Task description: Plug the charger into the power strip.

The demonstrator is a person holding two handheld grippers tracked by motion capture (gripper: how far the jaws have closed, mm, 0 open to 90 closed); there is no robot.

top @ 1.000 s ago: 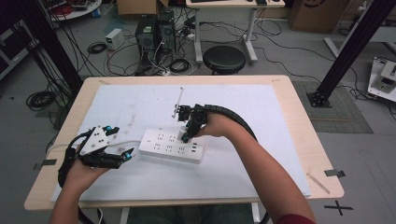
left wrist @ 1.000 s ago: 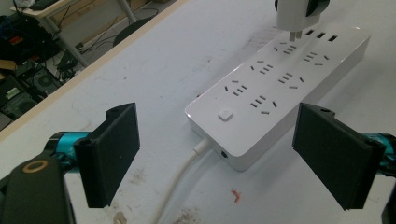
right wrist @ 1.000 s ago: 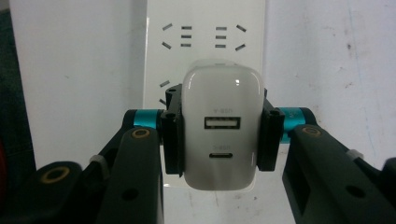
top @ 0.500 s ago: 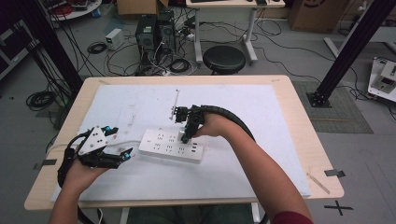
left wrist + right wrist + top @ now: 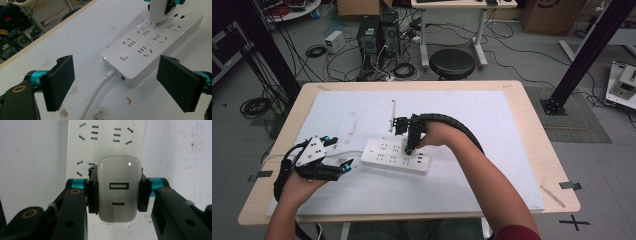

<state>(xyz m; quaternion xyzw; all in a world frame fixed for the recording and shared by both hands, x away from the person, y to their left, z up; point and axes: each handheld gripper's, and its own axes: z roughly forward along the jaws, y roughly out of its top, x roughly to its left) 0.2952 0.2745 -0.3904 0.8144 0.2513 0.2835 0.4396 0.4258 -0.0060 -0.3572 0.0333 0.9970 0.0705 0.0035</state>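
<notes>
A white power strip (image 5: 389, 157) lies flat on the white mat, its cable (image 5: 96, 93) running off its left end. My right gripper (image 5: 409, 148) points down over the strip's middle, shut on a white USB charger (image 5: 118, 170) held between its pads (image 5: 92, 195). From the left gripper view, the charger (image 5: 157, 11) stands upright with its underside touching the strip's (image 5: 150, 47) far sockets. My left gripper (image 5: 343, 166) rests low beside the strip's cable end, jaws wide open and nothing between them. The strip's switch (image 5: 123, 57) faces it.
The mat (image 5: 492, 130) covers most of a wooden table (image 5: 534, 130). A thin white stick (image 5: 392, 115) lies on the mat just beyond my right gripper. Tape bits (image 5: 569, 185) sit at the table's right edge. A stool (image 5: 452, 62) and cables are on the floor behind.
My right gripper has shifted slightly left with the charger over the strip. The left gripper has barely moved.
</notes>
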